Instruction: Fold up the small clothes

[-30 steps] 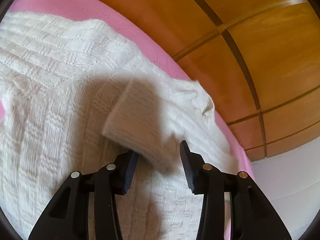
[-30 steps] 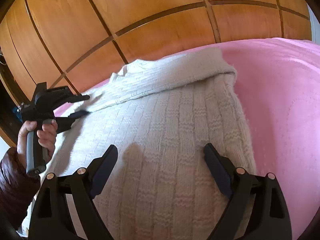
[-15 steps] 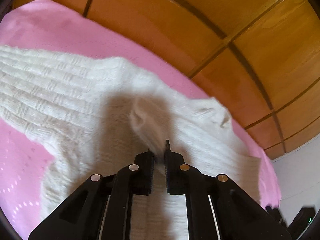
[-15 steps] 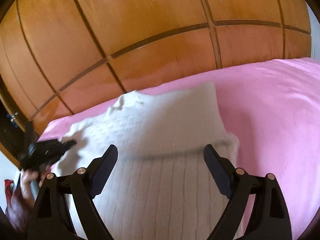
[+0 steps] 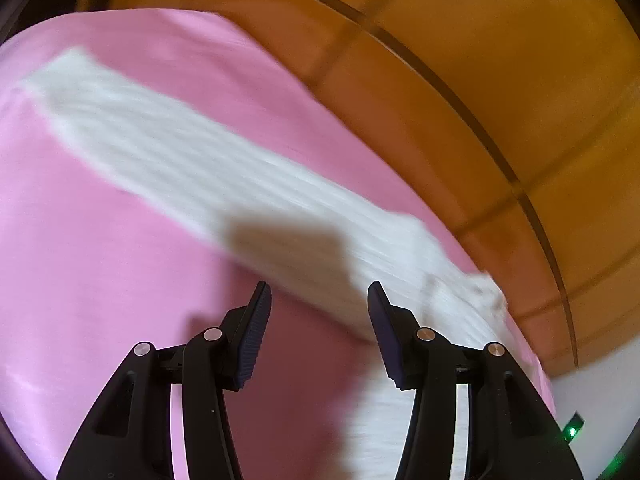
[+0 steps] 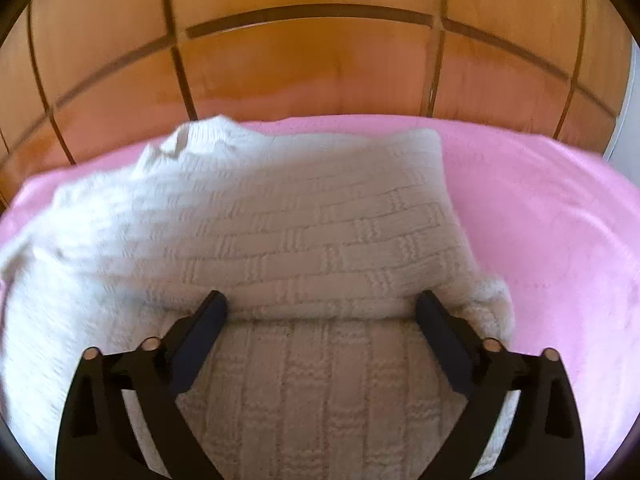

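1. We see a cream knitted sweater (image 6: 304, 232) with a chunky basket-weave texture, lying on a smooth pink bedcover (image 6: 552, 240); behind it rises a glossy orange-brown wooden panel wall (image 6: 312, 64) crossed by dark grooves.
2. In the right wrist view, the sweater's far part is folded toward us over the near part, and its thick rounded fold edge runs left to right between the two fingertips of the right gripper (image 6: 322, 308).
3. Our right gripper stands spread wide above the knit, gripping nothing, its dark fingers (image 6: 200, 336) reaching to the fold edge (whether they touch the wool we cannot tell).
4. In the left wrist view the sweater (image 5: 224, 176) is a blurred white band running from far left to near right across the bedcover (image 5: 88, 264).
5. Our left gripper (image 5: 318, 300) is also spread and empty, tilted over the sweater's near edge, its ribbed pads (image 5: 252, 336) just clear of the cloth.
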Motion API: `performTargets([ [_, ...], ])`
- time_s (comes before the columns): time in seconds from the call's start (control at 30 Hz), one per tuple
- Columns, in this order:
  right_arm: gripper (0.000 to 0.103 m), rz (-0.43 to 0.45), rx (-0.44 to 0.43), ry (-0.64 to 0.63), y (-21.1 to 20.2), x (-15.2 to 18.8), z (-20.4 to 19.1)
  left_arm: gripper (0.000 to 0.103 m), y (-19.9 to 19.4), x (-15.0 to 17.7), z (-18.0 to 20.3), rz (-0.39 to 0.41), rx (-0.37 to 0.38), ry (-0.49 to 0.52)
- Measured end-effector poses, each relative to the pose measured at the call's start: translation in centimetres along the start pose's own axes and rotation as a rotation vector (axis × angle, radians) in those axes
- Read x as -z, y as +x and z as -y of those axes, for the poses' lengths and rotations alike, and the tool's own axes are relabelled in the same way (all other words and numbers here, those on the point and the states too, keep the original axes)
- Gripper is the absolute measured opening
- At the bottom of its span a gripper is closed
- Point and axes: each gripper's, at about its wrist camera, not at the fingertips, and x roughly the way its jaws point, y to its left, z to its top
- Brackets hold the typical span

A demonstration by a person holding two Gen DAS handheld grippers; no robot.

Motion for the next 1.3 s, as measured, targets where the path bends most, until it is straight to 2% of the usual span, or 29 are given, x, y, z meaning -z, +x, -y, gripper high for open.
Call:
performTargets([
  [0.13,0.101,-0.011,0.016,-0.009,0.5,0.0,-0.2,0.049,-2.8,-2.2,-8.0,0.048,-0.049,-0.195],
  [0.2,0.101,-0.015,0.0,0.004,0.6,-0.1,0.0,0.049,-4.2,-3.2,-11.3,0.098,-0.032,-0.295],
  [0.27,0.101,-0.017,-0.009,0.012,0.6,0.0,0.2,0.049,-5.2,-4.1,-14.0,0.147,-0.04,-0.374],
  [0.37,0.101,-0.015,0.002,0.005,0.6,-0.1,0.1,0.049,-5.9,-5.9,-17.4,0.178,-0.049,-0.47],
  [0.5,0.101,-0.014,0.012,0.002,0.6,0.0,0.0,0.049,-5.9,-8.0,-19.7,0.219,-0.055,-0.529],
  [0.6,0.101,-0.015,0.025,-0.005,0.7,0.0,-0.2,0.049,-5.0,-9.4,-20.5,0.221,-0.064,-0.553],
  [0.63,0.101,-0.016,0.03,-0.008,0.7,0.0,-0.3,0.046,-4.7,-9.8,-20.8,0.219,-0.07,-0.557],
  [0.67,0.101,-0.017,0.035,-0.012,0.8,0.0,-0.4,0.036,-4.3,-10.2,-20.7,0.217,-0.093,-0.559],
  [0.73,0.101,-0.016,0.042,-0.014,0.9,0.0,-0.5,0.024,-3.7,-11.0,-20.5,0.215,-0.129,-0.551],
  [0.87,0.101,-0.015,0.049,-0.017,0.9,0.1,-0.7,0.008,-2.7,-12.1,-19.9,0.19,-0.132,-0.506],
  [0.93,0.101,-0.015,0.048,-0.016,1.0,0.1,-0.6,0.006,-2.4,-12.4,-18.9,0.181,-0.118,-0.47],
  [1.1,0.101,-0.013,0.046,-0.014,1.0,0.1,-0.6,0.005,-3.7,-11.1,-13.1,0.182,0.025,-0.293],
  [1.2,0.101,-0.013,0.045,-0.014,1.0,0.1,-0.6,0.005,-3.9,-9.0,-7.9,0.155,0.12,-0.166],
  [1.3,0.101,-0.012,0.042,-0.012,1.0,0.1,-0.6,0.005,-3.2,-5.3,-1.6,0.097,0.188,-0.014],
])
